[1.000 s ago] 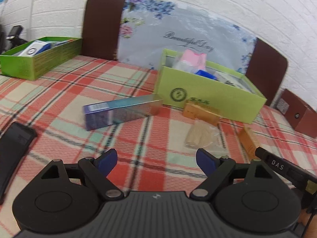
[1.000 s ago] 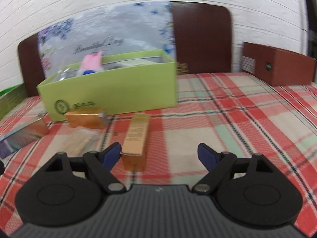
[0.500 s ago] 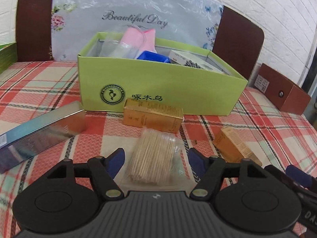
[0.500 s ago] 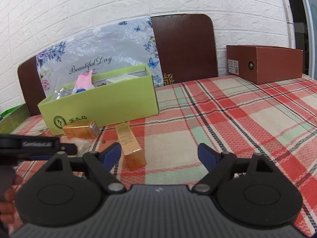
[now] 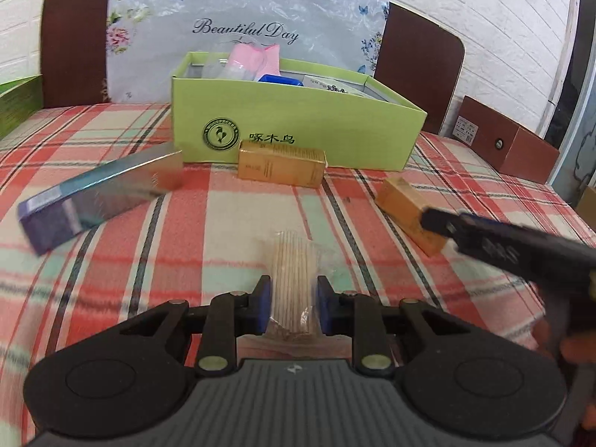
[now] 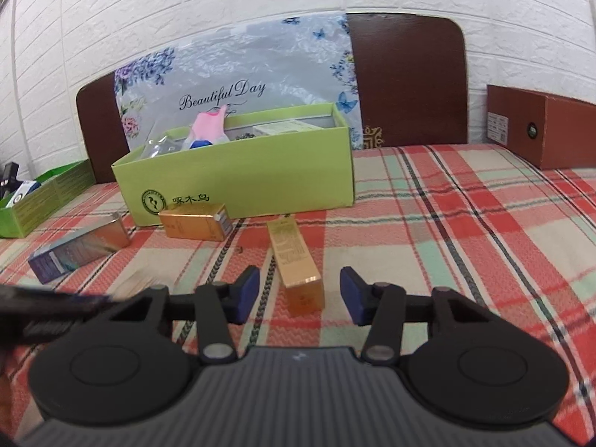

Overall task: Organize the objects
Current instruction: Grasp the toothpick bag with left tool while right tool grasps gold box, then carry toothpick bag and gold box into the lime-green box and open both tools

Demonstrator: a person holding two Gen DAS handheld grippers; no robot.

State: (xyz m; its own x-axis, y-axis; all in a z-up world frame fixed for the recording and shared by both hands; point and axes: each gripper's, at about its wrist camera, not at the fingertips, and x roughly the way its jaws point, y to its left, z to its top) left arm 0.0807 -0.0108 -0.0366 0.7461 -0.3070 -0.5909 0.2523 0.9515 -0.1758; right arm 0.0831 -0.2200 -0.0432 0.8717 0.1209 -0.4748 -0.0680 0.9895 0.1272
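A clear packet of toothpicks lies on the plaid cloth. My left gripper is closing on its near end, and both blue pads touch the wrap. A slim gold box points away from my right gripper. Its near end sits between the closing jaws, with a gap on each side. In the left wrist view that gold box shows under a blurred dark finger of the right gripper. The open light-green box stands behind, holding pink and blue items.
A second gold box lies against the green box's front. A long blue-silver carton lies to the left. A brown box stands at the far right and another green box at the far left.
My left gripper swung right and came down over the toothpick packet, and its jaws narrowed onto it. My right gripper's jaws narrowed around the slim gold box, now centred between them.
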